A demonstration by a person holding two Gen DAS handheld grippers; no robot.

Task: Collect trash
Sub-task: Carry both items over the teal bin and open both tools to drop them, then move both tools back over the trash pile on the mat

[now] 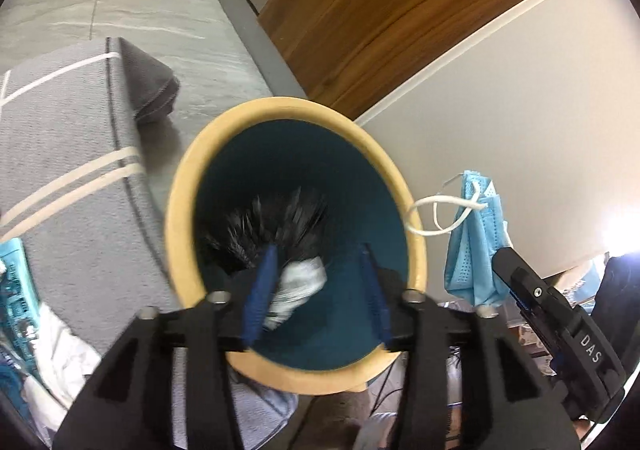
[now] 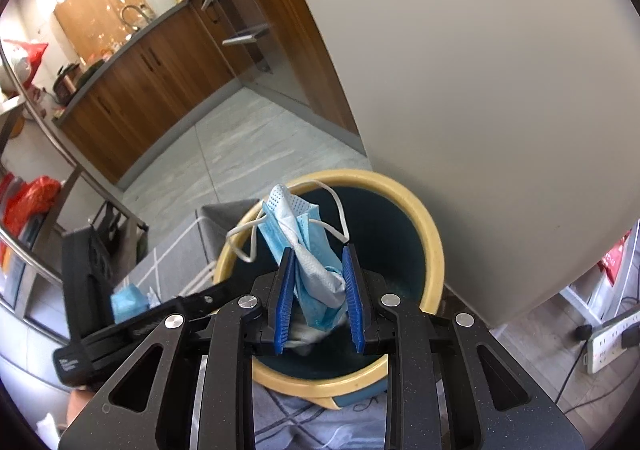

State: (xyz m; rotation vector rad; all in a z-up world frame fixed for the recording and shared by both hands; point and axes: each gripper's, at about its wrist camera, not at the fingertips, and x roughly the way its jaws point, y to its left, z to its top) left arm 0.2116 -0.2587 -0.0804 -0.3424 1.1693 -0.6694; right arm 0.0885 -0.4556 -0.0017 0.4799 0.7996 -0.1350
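Observation:
A round bin with a tan rim and a dark teal inside stands below both grippers. My left gripper hangs open over its mouth. A blurred white crumpled wad is beside the left finger, and the pads do not press on it. Something dark and bristly lies at the bin's bottom. My right gripper is shut on a folded blue face mask over the bin rim, with the white ear loops dangling. The left wrist view has the same mask just right of the bin.
A grey cushion with white stripes lies left of the bin, with another blue mask on it. A pale wall stands close behind the bin. A power strip and cables lie on the floor at right.

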